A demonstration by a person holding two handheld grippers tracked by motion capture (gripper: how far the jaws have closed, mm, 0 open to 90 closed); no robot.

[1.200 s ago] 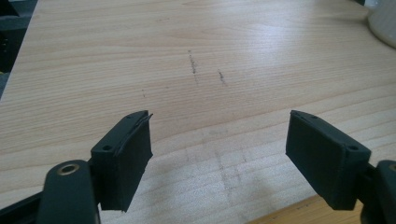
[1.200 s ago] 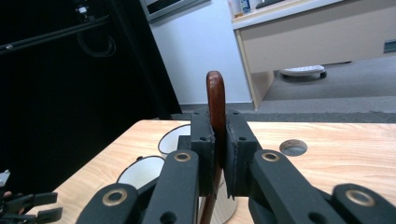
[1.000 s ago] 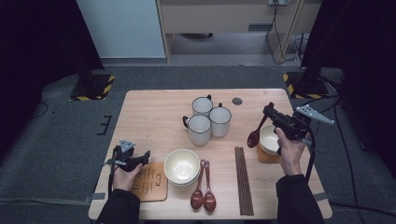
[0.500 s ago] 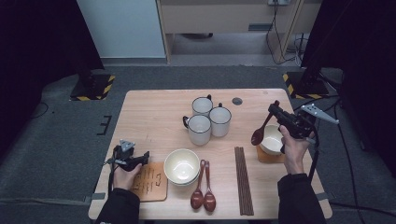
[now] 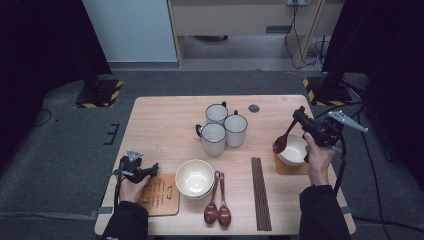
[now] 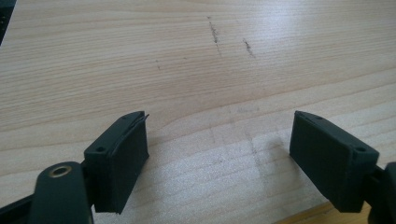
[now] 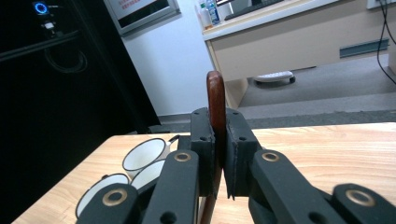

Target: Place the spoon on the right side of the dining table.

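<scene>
Currently clamped in the right hand-held gripper (image 5: 301, 116): a dark reddish-brown wooden spoon (image 5: 286, 137), pinched by its handle between the closed jaws. Seen in the high view slanting down and to the left, bowl end lowest, hanging over the near-left rim of a small white bowl (image 5: 295, 150) at the right side of the desk (image 5: 165, 120). Resting under that bowl, a tan square coaster (image 5: 285, 167). Seen in the right gripper view as a rounded brown handle tip (image 7: 215, 100) poking up above the two black pads, with white enamel mugs (image 7: 142, 156) lower left on the desk.

Over at the near-left corner, the left hand-held gripper (image 5: 150, 167), held low above the desk, jaws spread wide with nothing between them; in the left gripper view just bare wood grain (image 6: 210, 93) between the two black pads (image 6: 123, 161). Just to the right of it, a wooden board with printed lettering (image 5: 161, 195).

Elsewhere on the desk: three white mugs (image 5: 222, 127) with dark rims clustered at the middle; a larger cream bowl (image 5: 194, 178) near the front; two more dark wooden spoons (image 5: 217, 207) lying side by side just right of it; dark chopsticks (image 5: 260, 192) laid lengthwise further right; a small dark round disc (image 5: 254, 108) toward the far edge.
</scene>
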